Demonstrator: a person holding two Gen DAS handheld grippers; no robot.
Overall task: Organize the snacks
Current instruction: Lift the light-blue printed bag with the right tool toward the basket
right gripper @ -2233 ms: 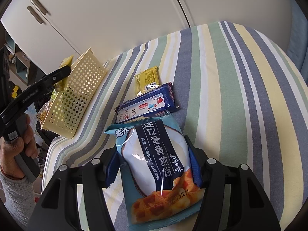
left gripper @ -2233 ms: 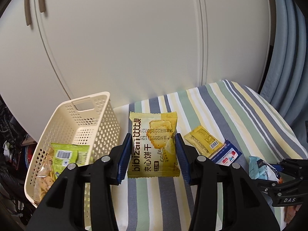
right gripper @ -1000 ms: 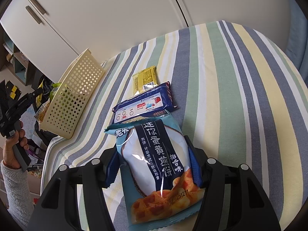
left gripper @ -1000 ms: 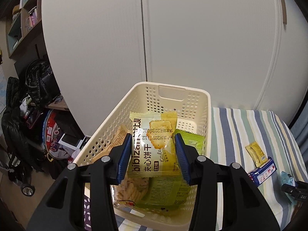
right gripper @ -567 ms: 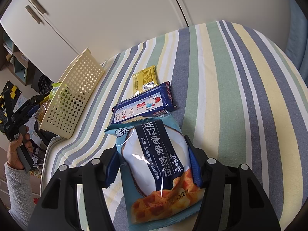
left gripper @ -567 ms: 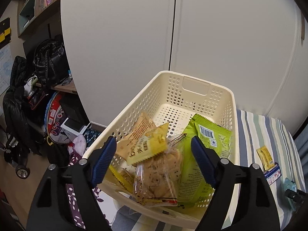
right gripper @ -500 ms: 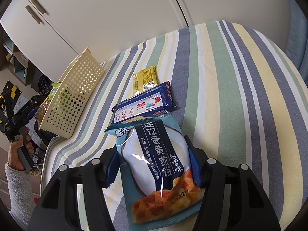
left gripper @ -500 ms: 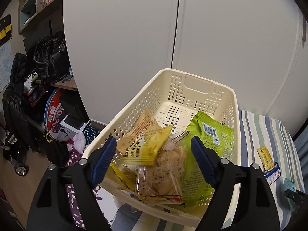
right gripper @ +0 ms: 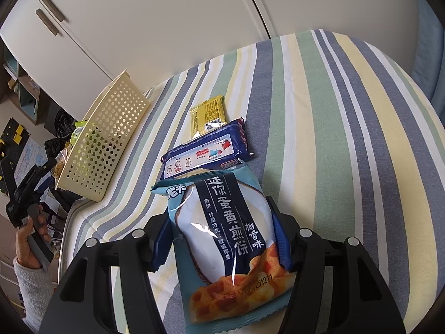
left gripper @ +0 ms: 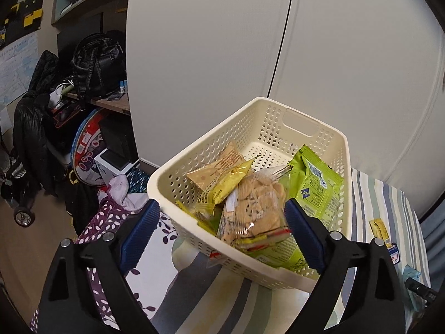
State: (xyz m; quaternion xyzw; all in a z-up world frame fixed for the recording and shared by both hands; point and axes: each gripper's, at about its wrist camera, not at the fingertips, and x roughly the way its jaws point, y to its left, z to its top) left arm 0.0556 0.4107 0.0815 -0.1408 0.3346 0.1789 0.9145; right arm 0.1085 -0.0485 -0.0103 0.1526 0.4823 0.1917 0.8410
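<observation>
navy packet (right gripper: pixel 205 150) and yellow sachet (right gripper: pixel 208 115) lie beyond the gripped bag (right gripper: pixel 230 239).

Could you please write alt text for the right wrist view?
The right gripper is shut on a blue snack bag above a striped cloth. Beyond lie a dark blue packet, a small yellow packet and a cream basket.
</observation>
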